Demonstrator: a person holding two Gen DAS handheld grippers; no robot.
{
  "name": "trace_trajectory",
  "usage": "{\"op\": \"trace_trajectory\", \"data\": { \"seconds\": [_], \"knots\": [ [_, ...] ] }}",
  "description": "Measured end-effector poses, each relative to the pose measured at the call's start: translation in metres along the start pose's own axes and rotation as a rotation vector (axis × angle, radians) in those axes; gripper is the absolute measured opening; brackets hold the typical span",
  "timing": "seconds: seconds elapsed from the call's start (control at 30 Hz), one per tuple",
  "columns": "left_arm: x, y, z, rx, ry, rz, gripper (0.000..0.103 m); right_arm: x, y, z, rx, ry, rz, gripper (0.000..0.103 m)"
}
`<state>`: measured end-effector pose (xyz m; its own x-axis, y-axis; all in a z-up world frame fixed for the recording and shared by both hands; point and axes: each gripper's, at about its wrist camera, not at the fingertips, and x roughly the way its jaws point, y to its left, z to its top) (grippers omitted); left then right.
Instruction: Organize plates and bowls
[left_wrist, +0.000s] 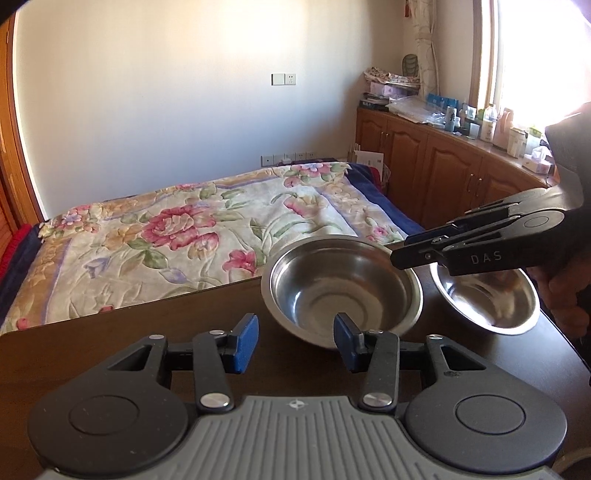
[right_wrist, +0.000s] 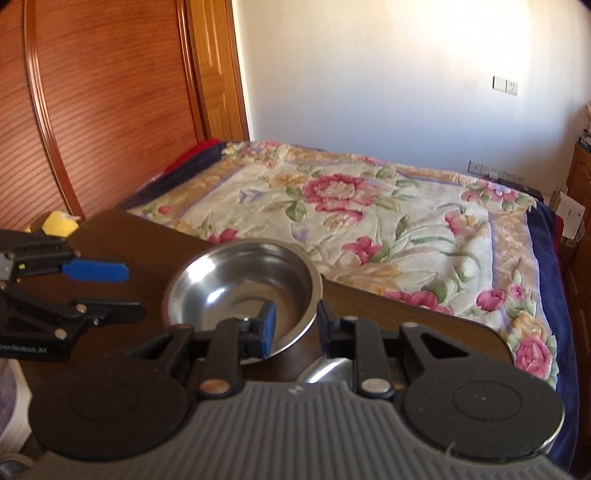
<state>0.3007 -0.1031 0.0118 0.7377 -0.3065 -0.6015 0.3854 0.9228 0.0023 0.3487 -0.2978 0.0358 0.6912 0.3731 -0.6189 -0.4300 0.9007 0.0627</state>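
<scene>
Fingers of the right gripper (right_wrist: 295, 322) stand a narrow gap apart, astride the near right rim of a steel bowl (right_wrist: 236, 288) - the blue pad (right_wrist: 267, 328) inside the basin, the other finger outside the wall. Neither pad can be seen pressing on the metal, so the rim lies between them but is not clamped.

Just below and behind these fingers, a second steel bowl (left_wrist: 484, 299) sits on the dark table (left_wrist: 110, 350), almost touching the first on its right; from the right wrist only a sliver of its rim shows under the gripper. The person's hand (left_wrist: 565, 295) holds the tool above it.

The left gripper (left_wrist: 295, 341) waits with its fingers well apart at the opposite, near left side of the first bowl. One pad overlaps the rim in its own view, yet from the right wrist its tips appear to stop just short of the bowl, touching nothing.

The bowl is round, so no axis matters - only the rim does, and it runs across the right fingers' gap, square to their closing. The right hand is the nearer one. A pinch there would likely grip the wall, ready for nesting this bowl with its neighbour.
</scene>
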Motion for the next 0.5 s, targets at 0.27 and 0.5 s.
{"op": "trace_trajectory", "data": {
  "seconds": [0.27, 0.5],
  "knots": [
    [0.022, 0.004, 0.005, -0.032, 0.043, -0.01, 0.045, 0.013, -0.007, 0.006, 0.046, 0.038, 0.008, 0.026],
    [0.031, 0.006, 0.006, -0.071, 0.067, -0.03, 0.036, 0.022, -0.01, 0.008, 0.072, 0.079, 0.022, 0.025]
  ]
}}
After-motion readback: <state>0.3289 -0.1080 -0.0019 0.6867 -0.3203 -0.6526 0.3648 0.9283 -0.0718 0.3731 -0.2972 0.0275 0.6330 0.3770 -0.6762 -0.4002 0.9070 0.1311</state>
